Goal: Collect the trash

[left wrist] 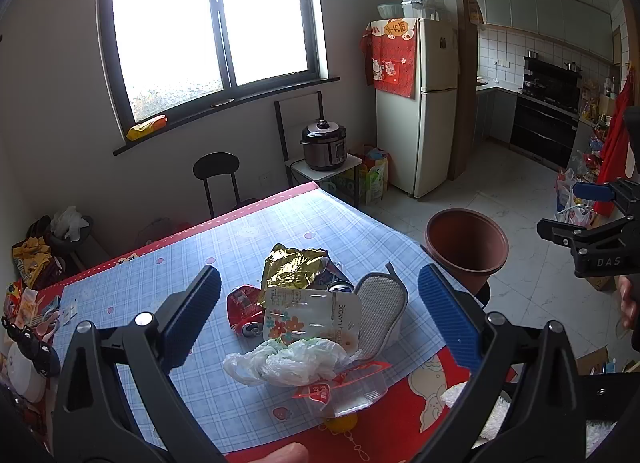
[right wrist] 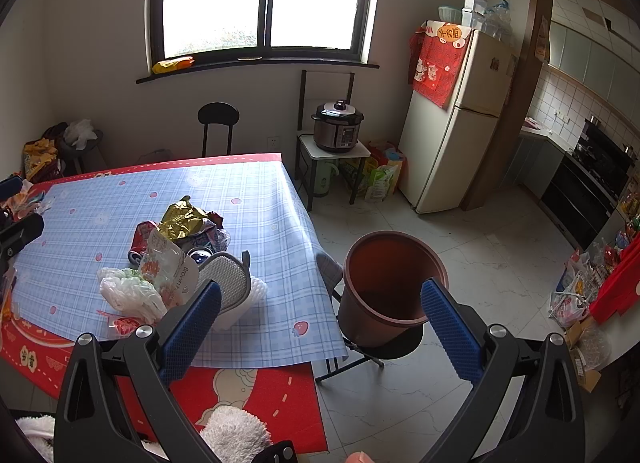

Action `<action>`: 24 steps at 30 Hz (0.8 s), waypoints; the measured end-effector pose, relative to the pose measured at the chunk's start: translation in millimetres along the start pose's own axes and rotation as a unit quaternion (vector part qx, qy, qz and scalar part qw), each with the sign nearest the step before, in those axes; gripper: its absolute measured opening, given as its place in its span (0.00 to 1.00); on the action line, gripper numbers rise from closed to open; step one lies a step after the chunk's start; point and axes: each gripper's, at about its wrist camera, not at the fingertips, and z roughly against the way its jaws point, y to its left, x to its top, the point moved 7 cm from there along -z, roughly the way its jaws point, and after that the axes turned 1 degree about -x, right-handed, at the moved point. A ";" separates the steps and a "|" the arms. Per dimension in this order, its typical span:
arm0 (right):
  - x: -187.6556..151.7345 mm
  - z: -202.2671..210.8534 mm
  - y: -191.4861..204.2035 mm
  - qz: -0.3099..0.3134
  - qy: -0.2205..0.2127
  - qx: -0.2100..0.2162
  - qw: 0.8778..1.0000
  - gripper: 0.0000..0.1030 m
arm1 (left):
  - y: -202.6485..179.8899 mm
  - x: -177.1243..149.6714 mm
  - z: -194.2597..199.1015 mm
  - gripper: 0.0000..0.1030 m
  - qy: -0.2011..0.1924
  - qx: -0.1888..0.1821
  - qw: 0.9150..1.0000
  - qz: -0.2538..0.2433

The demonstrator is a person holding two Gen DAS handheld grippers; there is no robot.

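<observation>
A pile of trash lies on the blue checked tablecloth [left wrist: 224, 239]: a gold foil wrapper [left wrist: 294, 267], a crushed red can [left wrist: 244, 305], a clear flower-print package [left wrist: 308, 317], a grey mesh insole [left wrist: 380, 309], a white plastic bag [left wrist: 292, 361] and a red-and-clear wrapper [left wrist: 340, 387]. The pile also shows in the right wrist view [right wrist: 180, 259]. A brown bin [left wrist: 466, 243] [right wrist: 390, 285] stands on a stool right of the table. My left gripper [left wrist: 320, 303] is open and empty above the pile. My right gripper [right wrist: 320, 315] is open and empty, between the table edge and the bin.
A black stool [right wrist: 218, 119] and a pressure cooker [right wrist: 340, 127] on a small stand are behind the table. A fridge [right wrist: 460, 115] stands at right. Bags lie on the floor at far right [right wrist: 576, 295]. Clutter sits at the table's left edge [left wrist: 28, 315].
</observation>
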 end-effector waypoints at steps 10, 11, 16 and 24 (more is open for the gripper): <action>-0.5 0.1 0.6 0.000 -0.001 0.000 1.000 0.96 | 0.0 -0.5 -0.1 0.95 -0.001 0.000 1.000 0.000; -0.6 0.2 1.1 0.001 0.000 0.000 1.000 0.96 | 0.1 -0.5 -0.1 0.95 -0.001 0.000 1.000 0.000; -0.4 0.5 1.7 0.001 -0.001 0.000 1.000 0.96 | 0.2 -0.6 -0.1 0.95 -0.001 0.000 1.000 0.000; -0.4 0.8 2.4 0.002 -0.001 0.000 1.000 0.96 | 0.3 0.0 -0.4 0.95 -0.002 -0.001 1.000 0.000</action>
